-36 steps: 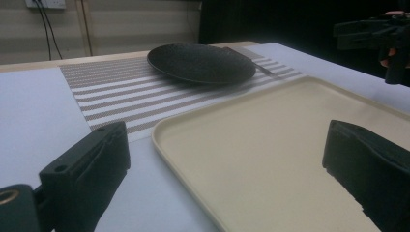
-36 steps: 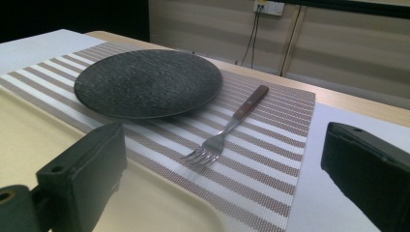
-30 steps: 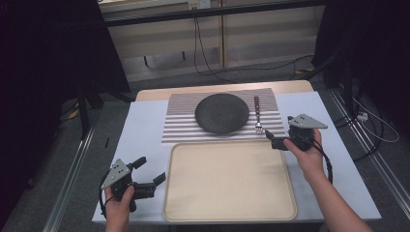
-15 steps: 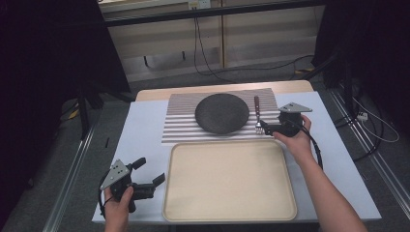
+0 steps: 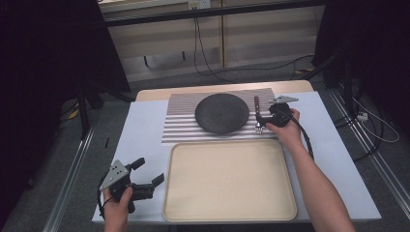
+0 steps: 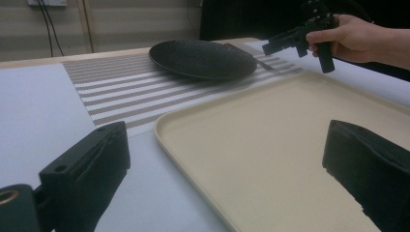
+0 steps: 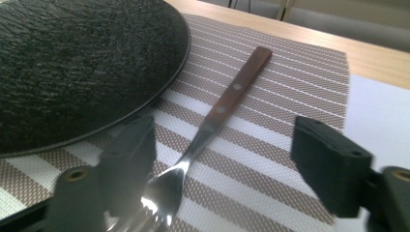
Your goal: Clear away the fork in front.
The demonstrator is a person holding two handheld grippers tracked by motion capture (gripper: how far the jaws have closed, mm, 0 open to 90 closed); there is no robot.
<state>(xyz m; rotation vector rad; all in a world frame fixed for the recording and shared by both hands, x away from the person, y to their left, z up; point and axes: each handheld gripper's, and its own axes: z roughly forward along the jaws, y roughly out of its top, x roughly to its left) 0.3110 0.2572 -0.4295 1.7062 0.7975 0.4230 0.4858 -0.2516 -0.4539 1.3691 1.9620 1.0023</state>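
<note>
A fork (image 7: 227, 101) with a brown wooden handle lies on the striped placemat (image 5: 181, 121), just right of a round black plate (image 5: 222, 112). My right gripper (image 5: 261, 121) is low over the fork's head end. Its jaws have just been closing and stand apart on either side of the fork (image 5: 257, 112), and the pads do not press on it. In the right gripper view the metal head lies beside the left jaw. My left gripper (image 5: 151, 170) rests open near the table's front left corner, with nothing between its jaws, beside the beige tray (image 5: 227, 179).
The tray (image 6: 270, 135) takes up the front middle of the white table. The plate (image 6: 203, 58) sits behind it on the placemat. Cables run across the floor beyond the table, and dark frames stand on both sides.
My right gripper has moved left and down from the table's right side to the fork, and its jaws have narrowed. The left gripper has stayed still.
</note>
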